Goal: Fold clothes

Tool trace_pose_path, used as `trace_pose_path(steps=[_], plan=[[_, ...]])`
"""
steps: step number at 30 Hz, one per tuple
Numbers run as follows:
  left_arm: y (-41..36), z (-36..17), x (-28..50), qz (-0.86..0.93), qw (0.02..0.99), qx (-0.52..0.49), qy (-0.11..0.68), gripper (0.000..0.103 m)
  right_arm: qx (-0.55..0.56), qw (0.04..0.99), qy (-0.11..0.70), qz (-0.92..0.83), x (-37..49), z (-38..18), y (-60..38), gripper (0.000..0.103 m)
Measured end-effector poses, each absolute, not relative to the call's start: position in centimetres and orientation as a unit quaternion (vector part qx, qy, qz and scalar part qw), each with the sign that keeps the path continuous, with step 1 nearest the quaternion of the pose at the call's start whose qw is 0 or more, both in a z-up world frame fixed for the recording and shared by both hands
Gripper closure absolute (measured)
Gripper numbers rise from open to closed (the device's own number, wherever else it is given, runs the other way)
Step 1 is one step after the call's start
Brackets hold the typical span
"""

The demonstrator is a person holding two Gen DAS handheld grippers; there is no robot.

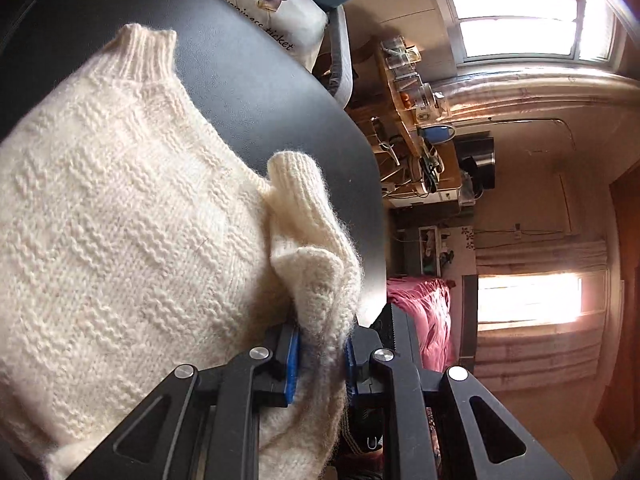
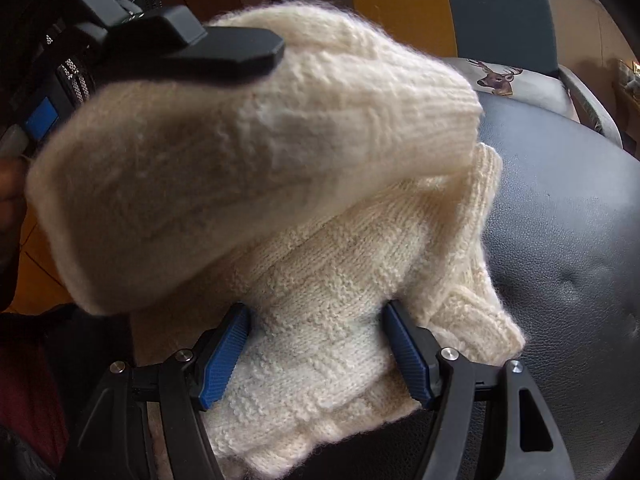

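Left wrist view: a black leather surface (image 1: 280, 92) carries one cream knitted sweater (image 1: 120, 208), lying ahead and to the left of the left gripper (image 1: 320, 354). The gripper's two blue pads are closed on a bunched fold of the sweater, with a ribbed cuff (image 1: 296, 176) standing just ahead of them. Beyond the surface lie one deer-print cushion (image 1: 276, 4), a cluttered wooden shelf (image 1: 416, 128), two bright windows and a pink bedcover (image 1: 424, 312).

Right wrist view: the right gripper (image 2: 316, 354) has its blue pads spread wide on either side of the sweater (image 2: 320, 320), not pinching it. A lifted fold of the knit fills the view ahead, blocking much of the room. The left gripper (image 2: 180, 46) shows at upper left, against that fold. The black surface (image 2: 568, 240) lies to the right, the same cushion (image 2: 516, 80) and a chair back (image 2: 452, 4) beyond.
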State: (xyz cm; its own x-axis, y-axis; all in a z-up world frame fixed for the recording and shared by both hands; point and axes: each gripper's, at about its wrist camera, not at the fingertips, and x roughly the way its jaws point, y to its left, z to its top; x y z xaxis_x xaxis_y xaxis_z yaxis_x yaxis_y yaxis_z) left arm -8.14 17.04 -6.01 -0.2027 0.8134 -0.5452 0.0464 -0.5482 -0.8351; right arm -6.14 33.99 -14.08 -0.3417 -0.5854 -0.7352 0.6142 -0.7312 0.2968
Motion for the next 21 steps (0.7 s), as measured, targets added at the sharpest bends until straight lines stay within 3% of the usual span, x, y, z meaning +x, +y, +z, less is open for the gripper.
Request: trace_pose_path(steps=[5,7,12,15,21], plan=[[18.4,-7.7,-8.6,0.677,0.258,-0.581,-0.371,0.082,0.431,0.358,0.016,-0.828,-6.0,-14.0,33.6,0.031],[17.9,-8.3,-8.5,0.648,0.27,-0.588,-0.401,0.072,0.425,0.353,0.023,-0.833,-5.6,-13.7,33.5,0.032],[14.1,-3.9,-7.7,0.65,0.328,-0.546,-0.414,0.066,0.424,0.334,0.028,-0.842,-3.9,-12.6,34.4,0.032],[10.1,-1.4,-7.4,0.691,0.326,-0.509,-0.397,0.054,0.439,0.312,0.031,-0.842,-2.4,-12.2,35.6,0.032],[2.0,-3.4,-5.3,0.783,0.24,-0.49,-0.299,0.051,0.451,0.301,0.015,-0.84,1.5,-9.7,37.8,0.032]])
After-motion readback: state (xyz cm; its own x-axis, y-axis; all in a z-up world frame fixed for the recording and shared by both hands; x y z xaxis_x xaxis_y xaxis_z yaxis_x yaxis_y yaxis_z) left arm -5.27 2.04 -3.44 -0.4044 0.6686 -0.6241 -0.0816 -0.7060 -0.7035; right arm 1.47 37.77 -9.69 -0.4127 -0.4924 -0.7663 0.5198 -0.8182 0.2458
